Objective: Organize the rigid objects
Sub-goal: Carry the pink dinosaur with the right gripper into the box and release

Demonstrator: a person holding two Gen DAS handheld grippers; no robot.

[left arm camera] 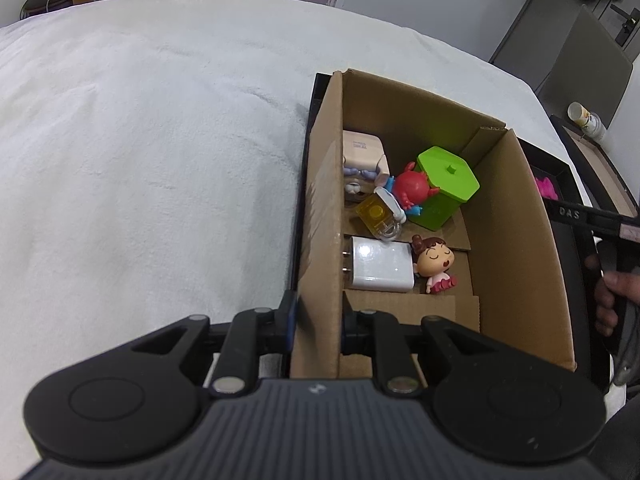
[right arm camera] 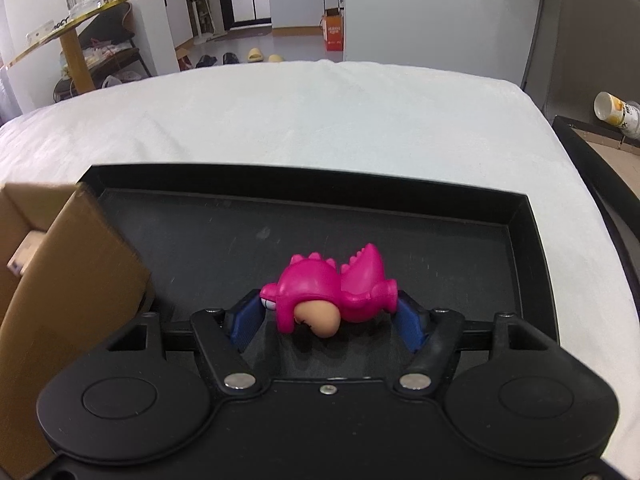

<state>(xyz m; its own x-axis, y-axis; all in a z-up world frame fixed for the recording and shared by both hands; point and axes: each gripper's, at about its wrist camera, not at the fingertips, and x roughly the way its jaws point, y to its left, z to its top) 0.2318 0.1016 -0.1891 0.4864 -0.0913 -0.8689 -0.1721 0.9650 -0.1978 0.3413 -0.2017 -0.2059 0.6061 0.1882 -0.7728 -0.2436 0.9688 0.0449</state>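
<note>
My left gripper (left arm camera: 316, 320) is shut on the left wall of a cardboard box (left arm camera: 320, 208). The box holds a green lidded container (left arm camera: 446, 186), a red crab toy (left arm camera: 412, 188), a white charger (left arm camera: 380, 266), a girl figurine (left arm camera: 436, 262), a yellow block (left arm camera: 374, 212) and a white toy (left arm camera: 362, 156). My right gripper (right arm camera: 330, 316) has its blue pads on both sides of a pink dinosaur figurine (right arm camera: 332, 290) lying in a black tray (right arm camera: 524, 216). The figurine also shows in the left wrist view (left arm camera: 546, 188).
The box stands in the tray's left part (right arm camera: 60, 276) on a white fluffy cloth (left arm camera: 140, 160). The right gripper's handle and a hand (left arm camera: 612, 280) are right of the box. A cup (right arm camera: 616, 112) lies beyond the table's right edge.
</note>
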